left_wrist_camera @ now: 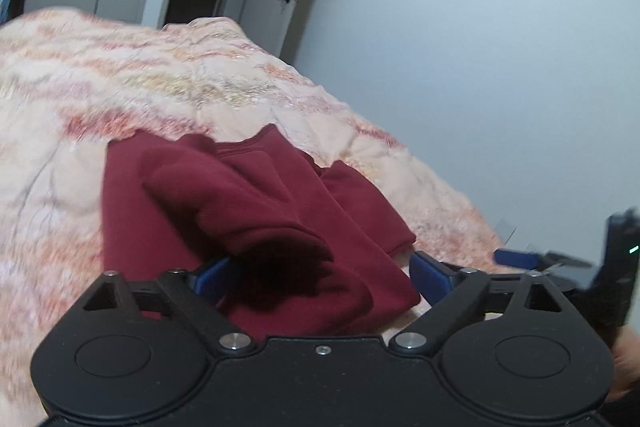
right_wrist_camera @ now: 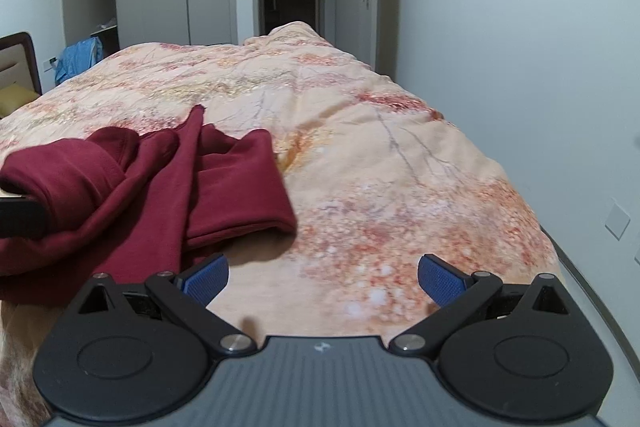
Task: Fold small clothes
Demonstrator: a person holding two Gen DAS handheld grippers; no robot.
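A dark red, soft knit garment [left_wrist_camera: 248, 211] lay rumpled on the bed, over a peach quilt with a reddish floral print [right_wrist_camera: 360, 155], toward the bed's near edge, so both hands could reach it. One sleeve had been laid across the body, which read to me as a fold begun but not smoothed. The left gripper [left_wrist_camera: 316, 275] stood with its jaws spread wide; a bunched fold of the cloth sat between the blue pads [left_wrist_camera: 430, 277] without being pinched, so nothing was gripped. The right gripper [right_wrist_camera: 322, 281] hung beside the garment's right edge, its jaws just as wide and holding nothing, over bare quilt. I judged both hands were free to choose a fresh hold for the next fold.
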